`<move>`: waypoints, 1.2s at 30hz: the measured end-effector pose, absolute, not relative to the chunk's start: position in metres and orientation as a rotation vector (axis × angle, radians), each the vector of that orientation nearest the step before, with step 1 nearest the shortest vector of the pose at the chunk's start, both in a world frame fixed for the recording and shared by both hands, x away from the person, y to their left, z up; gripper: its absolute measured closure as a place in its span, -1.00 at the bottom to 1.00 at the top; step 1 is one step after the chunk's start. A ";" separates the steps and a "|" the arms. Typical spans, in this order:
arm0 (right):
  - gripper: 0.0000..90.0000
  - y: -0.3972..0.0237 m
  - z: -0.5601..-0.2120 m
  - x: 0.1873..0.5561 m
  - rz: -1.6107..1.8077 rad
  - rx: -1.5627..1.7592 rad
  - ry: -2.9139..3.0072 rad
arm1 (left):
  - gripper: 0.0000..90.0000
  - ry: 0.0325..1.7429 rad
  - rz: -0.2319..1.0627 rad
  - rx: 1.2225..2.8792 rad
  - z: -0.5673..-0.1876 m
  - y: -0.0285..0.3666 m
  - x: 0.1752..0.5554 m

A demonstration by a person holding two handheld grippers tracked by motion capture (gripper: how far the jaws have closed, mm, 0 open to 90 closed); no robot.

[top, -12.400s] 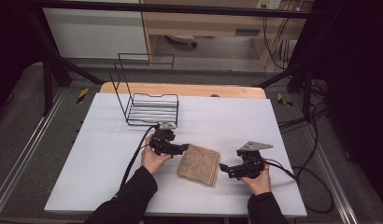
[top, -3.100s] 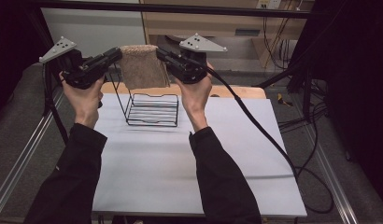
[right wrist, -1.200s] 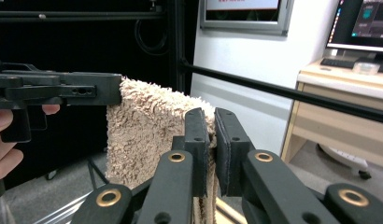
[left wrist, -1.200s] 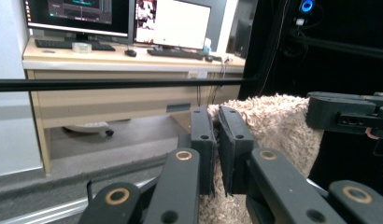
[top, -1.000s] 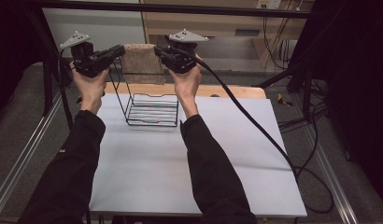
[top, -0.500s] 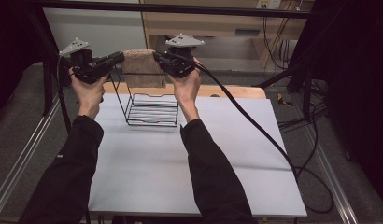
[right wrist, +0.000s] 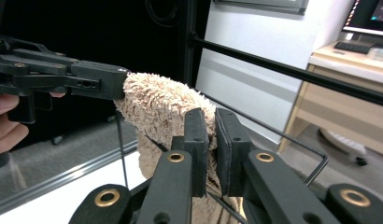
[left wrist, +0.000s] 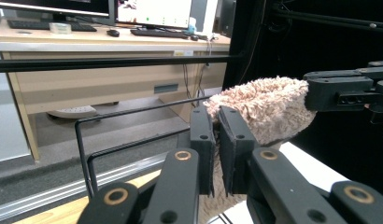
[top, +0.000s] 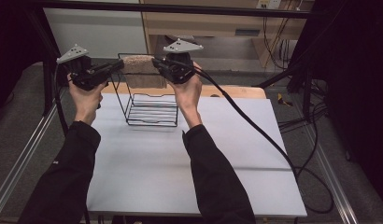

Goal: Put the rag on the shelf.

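High view: both claws pinch towel point(top: 142, 70) over wire rack point(top: 150, 108) | left gripper view: desk monitors point(left wrist: 152, 11)

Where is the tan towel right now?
In the high view the tan towel hangs over the top bar of the wire rack at the table's far edge, pinched between the left hand-held gripper and right hand-held gripper.
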State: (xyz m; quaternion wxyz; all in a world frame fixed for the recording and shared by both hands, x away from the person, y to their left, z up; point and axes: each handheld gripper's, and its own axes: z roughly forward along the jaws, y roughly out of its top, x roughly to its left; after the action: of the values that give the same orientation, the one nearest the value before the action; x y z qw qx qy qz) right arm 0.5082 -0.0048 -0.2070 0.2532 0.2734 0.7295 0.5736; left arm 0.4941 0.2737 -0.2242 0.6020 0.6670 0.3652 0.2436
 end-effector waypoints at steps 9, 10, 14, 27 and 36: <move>0.86 -0.013 -0.225 0.507 1.565 0.754 2.003 | 0.86 0.842 0.565 1.573 -0.232 0.267 0.487; 0.86 -0.013 -0.226 0.507 1.570 0.750 2.003 | 0.85 0.843 0.569 1.574 -0.233 0.267 0.486; 0.86 -0.014 -0.230 0.505 1.580 0.722 2.005 | 0.84 0.845 0.562 1.578 -0.236 0.268 0.483; 0.86 -0.014 -0.235 0.500 1.556 0.683 2.017 | 0.55 0.873 0.604 1.542 -0.203 0.275 0.466; 0.86 -0.013 -0.237 0.498 1.535 0.664 2.030 | 0.96 0.960 0.499 1.593 -0.202 0.259 0.493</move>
State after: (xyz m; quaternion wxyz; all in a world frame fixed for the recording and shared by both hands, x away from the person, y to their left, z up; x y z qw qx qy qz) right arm 0.4984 -0.0127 -0.2367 0.2529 0.2441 0.7468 0.5647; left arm 0.4925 0.2589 -0.2024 0.5713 0.6789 0.4091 0.2129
